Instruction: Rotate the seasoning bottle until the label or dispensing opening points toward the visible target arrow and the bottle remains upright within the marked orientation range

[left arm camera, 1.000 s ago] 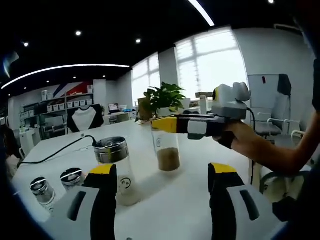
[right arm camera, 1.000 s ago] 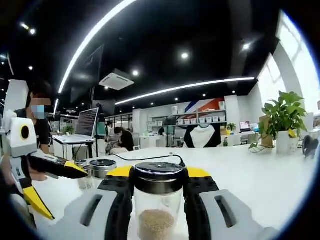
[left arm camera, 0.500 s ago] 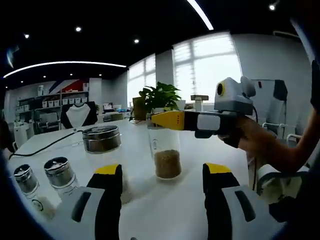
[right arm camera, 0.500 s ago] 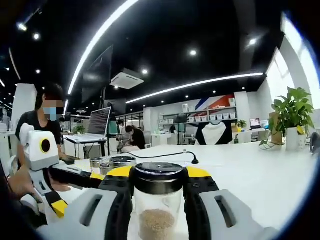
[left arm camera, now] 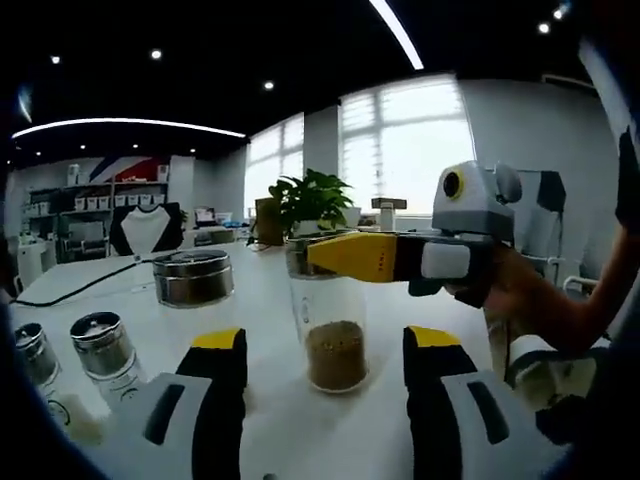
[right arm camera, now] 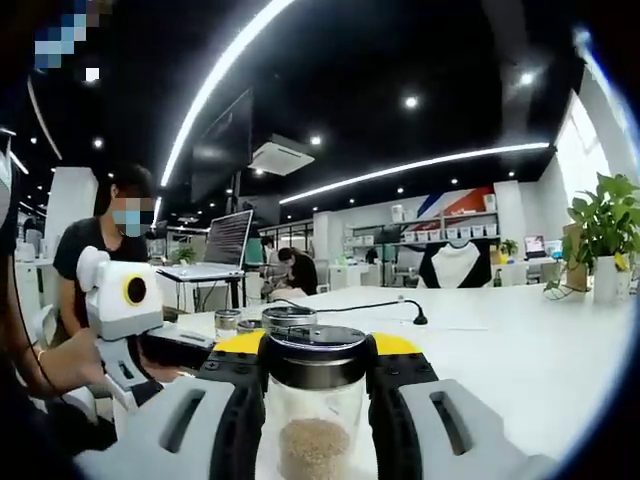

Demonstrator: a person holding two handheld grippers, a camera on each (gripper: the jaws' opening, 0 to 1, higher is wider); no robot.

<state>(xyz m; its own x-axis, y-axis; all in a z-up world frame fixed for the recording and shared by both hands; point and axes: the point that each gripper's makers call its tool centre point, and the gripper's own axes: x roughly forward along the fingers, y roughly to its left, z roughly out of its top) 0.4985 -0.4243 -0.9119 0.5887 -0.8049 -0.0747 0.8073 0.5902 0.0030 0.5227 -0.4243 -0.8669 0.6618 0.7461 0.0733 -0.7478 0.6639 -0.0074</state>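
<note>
Gripping the bottle (right arm camera: 313, 400) at its dark metal cap, right tool (right arm camera: 313, 362) has both yellow-tipped jaws pressed against the cap's sides; the glass body hangs straight below between them, brown seasoning settled in its base. In the left gripper view the same bottle (left arm camera: 333, 330) stands upright on the white tabletop (left arm camera: 300, 440), its cap hidden behind the right tool (left arm camera: 350, 255), which reaches in level from the far side of the bottle. A hand (left arm camera: 510, 290) wraps that tool's handle, forearm running back from it, wrist roughly straight.

Left tool (left arm camera: 325, 345): jaws spread wide, one on each side of the bottle and nearer the camera than it, touching nothing. In the right gripper view this tool (right arm camera: 175, 345) lies beside the bottle, held by a hand (right arm camera: 60, 365); its jaw tips are hidden behind the right tool's jaw.

Other items, placed from the bottle:
- Larger jar (left arm camera: 195, 278) with a perforated metal lid, just beside it, partly behind the left tool's jaw.
- Two small shakers (left arm camera: 105, 350) with metal caps, farther out on that same side.
- Black cable (left arm camera: 70, 290) across the tabletop, beyond the jar.
- Potted plant (left arm camera: 312, 200), well behind the bottle, before a bright window.
- Person (right arm camera: 110, 240) seated well beyond it, near a laptop (right arm camera: 225, 245).
</note>
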